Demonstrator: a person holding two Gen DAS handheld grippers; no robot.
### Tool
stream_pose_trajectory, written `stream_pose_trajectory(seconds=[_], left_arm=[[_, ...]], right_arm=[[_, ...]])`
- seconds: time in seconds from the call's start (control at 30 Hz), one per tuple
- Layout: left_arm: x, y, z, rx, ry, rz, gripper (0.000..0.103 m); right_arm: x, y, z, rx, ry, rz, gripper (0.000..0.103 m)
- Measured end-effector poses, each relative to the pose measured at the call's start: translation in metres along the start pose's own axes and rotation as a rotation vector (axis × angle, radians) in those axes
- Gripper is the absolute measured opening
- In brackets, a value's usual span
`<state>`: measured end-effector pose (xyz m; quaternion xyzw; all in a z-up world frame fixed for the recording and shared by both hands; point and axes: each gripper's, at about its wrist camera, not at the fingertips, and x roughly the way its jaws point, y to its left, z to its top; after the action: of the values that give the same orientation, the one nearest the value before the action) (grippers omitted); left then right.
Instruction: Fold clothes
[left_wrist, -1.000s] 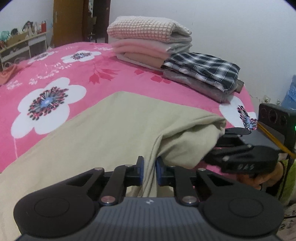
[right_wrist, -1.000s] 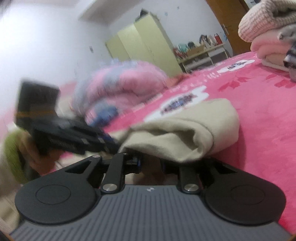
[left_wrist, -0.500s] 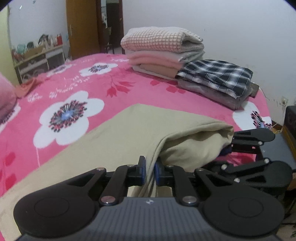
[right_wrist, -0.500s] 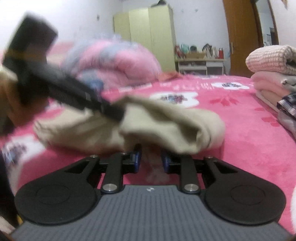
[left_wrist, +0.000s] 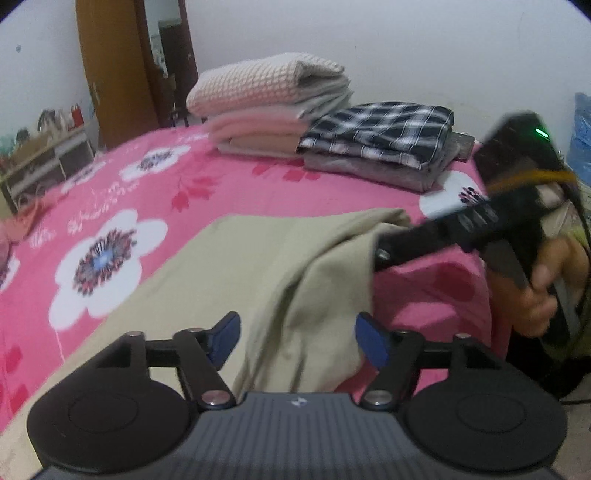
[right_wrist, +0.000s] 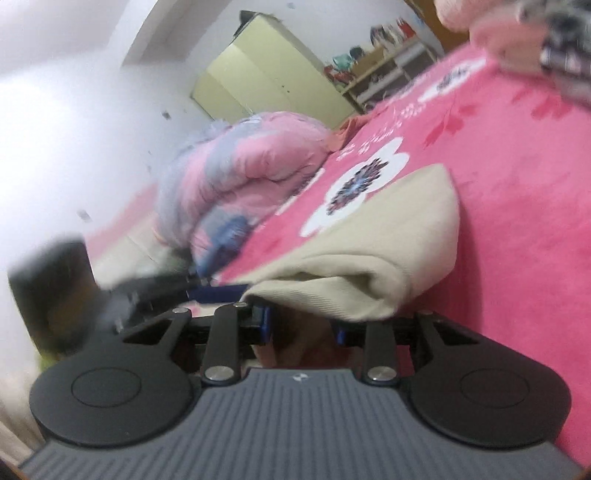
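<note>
Released now: the left gripper (left_wrist: 297, 338), clamped on cloth half a second ago, has been opened wide, its blue pads (left_wrist: 371, 341) parted either side of the beige cotton garment (left_wrist: 258, 266). That garment is seen lying doubled over on the pink flowered bedspread (left_wrist: 110, 206), its fold draped toward the bed's near edge. Right of the garment, the right gripper (right_wrist: 301, 326) is seen partly spread beneath the folded hem, apparently gripping nothing. Behind the garment, the stack of folded clothes (left_wrist: 321, 122) waits; this fold is judged laid.
</note>
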<state>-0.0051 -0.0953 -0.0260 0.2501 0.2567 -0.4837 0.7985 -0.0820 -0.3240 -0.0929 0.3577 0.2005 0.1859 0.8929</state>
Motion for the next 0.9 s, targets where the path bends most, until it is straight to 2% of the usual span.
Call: stream_pose_trajectory(seconds=[0.2,0.27,0.3,0.33,0.4,0.43,0.47,0.57,0.73,0.83,0.9], left_arm=[[-0.007,-0.007,0.013,-0.026,-0.028,0.055,0.078],[-0.005,-0.013,0.016,0.002,-0.026,0.09,0.077],[-0.003,-0.017,0.018,0.024,-0.02,0.116,0.073],[0.0,-0.02,0.019,0.046,-0.014,0.142,0.068],[0.004,-0.022,0.02,0.059,0.002,0.17,0.034],[0.006,-0.019,0.021,0.04,0.01,0.175,0.025],[0.007,-0.015,0.022,0.015,0.019,0.178,0.013],[0.003,0.002,0.024,-0.066,0.009,0.164,0.007],[-0.002,0.011,0.025,-0.099,0.001,0.138,0.004],[-0.004,0.01,0.025,-0.108,0.0,0.114,0.004],[-0.004,0.009,0.025,-0.105,-0.001,0.106,0.004]], right_arm=[[0.017,-0.012,0.026,0.145,0.073,0.061,0.029],[0.02,-0.012,0.03,0.169,0.083,0.071,0.029],[0.021,-0.012,0.031,0.176,0.083,0.076,0.03],[0.022,-0.013,0.032,0.185,0.081,0.084,0.03],[0.023,-0.014,0.033,0.195,0.073,0.092,0.031],[0.022,-0.014,0.033,0.195,0.07,0.092,0.031],[0.021,-0.015,0.032,0.194,0.067,0.091,0.031],[0.016,-0.017,0.03,0.181,0.056,0.079,0.031],[0.002,-0.017,0.026,0.098,0.034,0.012,0.031],[-0.004,-0.008,0.02,-0.02,0.059,-0.036,0.032],[-0.006,0.008,0.014,-0.148,0.066,-0.044,0.032]])
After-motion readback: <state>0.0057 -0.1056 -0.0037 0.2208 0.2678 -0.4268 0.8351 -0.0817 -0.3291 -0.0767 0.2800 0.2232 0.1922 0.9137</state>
